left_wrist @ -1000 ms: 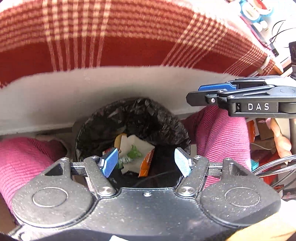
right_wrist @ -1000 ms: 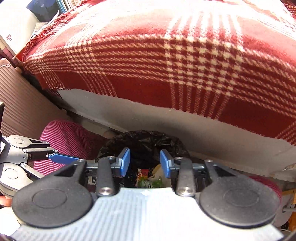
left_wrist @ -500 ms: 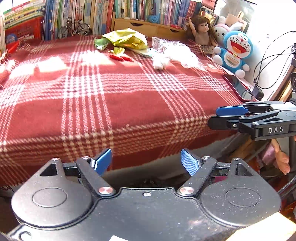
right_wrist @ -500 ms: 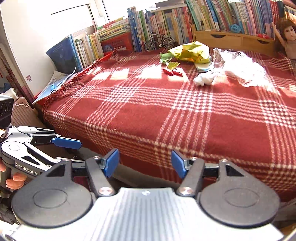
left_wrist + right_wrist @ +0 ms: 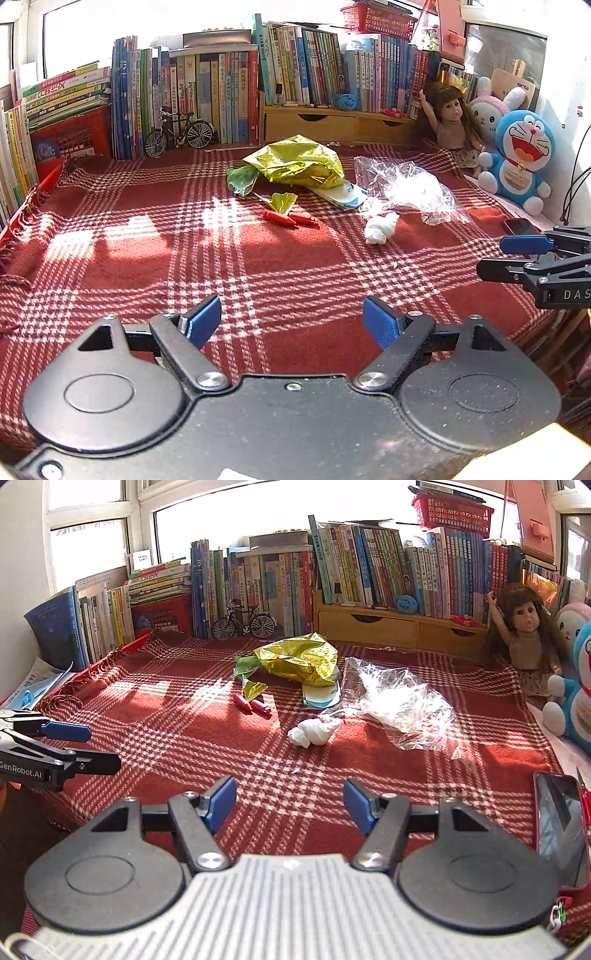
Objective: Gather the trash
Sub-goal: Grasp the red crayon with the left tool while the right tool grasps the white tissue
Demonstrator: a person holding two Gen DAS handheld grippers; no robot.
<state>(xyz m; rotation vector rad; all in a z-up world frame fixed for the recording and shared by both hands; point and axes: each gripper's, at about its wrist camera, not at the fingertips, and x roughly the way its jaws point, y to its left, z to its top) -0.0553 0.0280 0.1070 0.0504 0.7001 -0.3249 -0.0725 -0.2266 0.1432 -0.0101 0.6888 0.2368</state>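
Trash lies far across the red plaid blanket: a crumpled yellow-green foil bag, clear plastic wrap, a wadded white tissue, two small red pieces and a flat white-blue packet. My left gripper hovers open over the blanket's near edge, nothing between its blue pads. My right gripper is beside it, open and holding nothing. Each shows at the edge of the other's view.
Rows of books and a wooden drawer unit line the far side, with a toy bicycle. A doll and plush toys sit at the right. A phone lies on the blanket's right edge.
Both grippers have risen from over the black-lined bin and tilted up to look across the blanket. Their jaws have spread wider. The bin has dropped out of view.
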